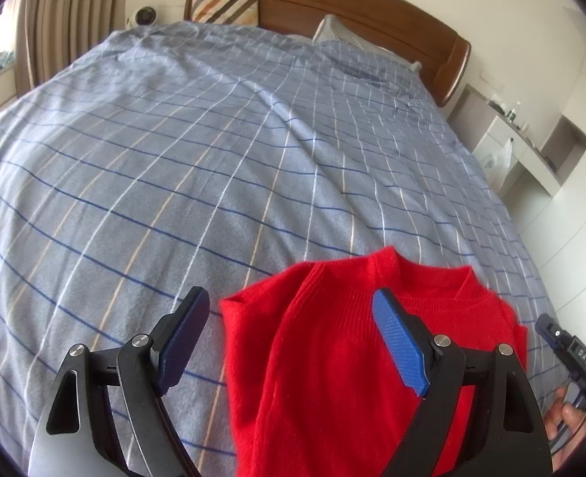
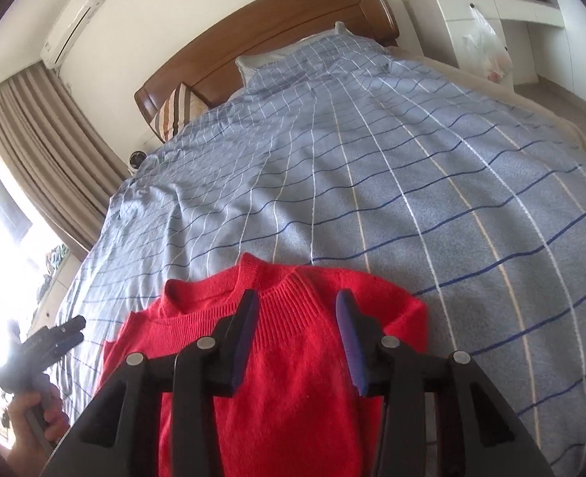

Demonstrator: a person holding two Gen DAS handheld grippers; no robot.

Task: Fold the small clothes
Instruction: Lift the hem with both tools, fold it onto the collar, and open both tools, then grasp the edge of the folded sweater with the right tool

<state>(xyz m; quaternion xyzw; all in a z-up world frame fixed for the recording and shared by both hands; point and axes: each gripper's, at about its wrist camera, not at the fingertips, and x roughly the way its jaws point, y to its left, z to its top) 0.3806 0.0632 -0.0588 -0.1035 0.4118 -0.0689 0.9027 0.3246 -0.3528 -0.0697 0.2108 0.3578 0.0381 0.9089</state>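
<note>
- Sweater: a small red knit with a ribbed neckline lies on the bed, near its foot end, collar toward the headboard. Its near part runs under the tools and out of view.
- The left edge of the sweater is folded over onto its body, the fold reaching up to the neck.
- Left gripper: its jaws stand wide apart above the sweater's left side, with nothing pinched between the blue pads. One pad hangs over the bedcover just beside the sweater, the other over the red knit.
- Right gripper: its jaws stand partly apart over the collar area, and the pads do not press on the cloth; the red knit shows in the gap.
- A hand holds the left gripper's handle at the edge of the right wrist view.
- Bedcover: pale blue with a grid of white, dark blue and tan lines, a few creases running toward the pillows.
- Headboard: brown wood, with a striped cushion leaning against it.
- Curtain: beige, beside a bright window.
- White shelves stand past the bed's far corner, with a plastic bag hanging on them.
</note>
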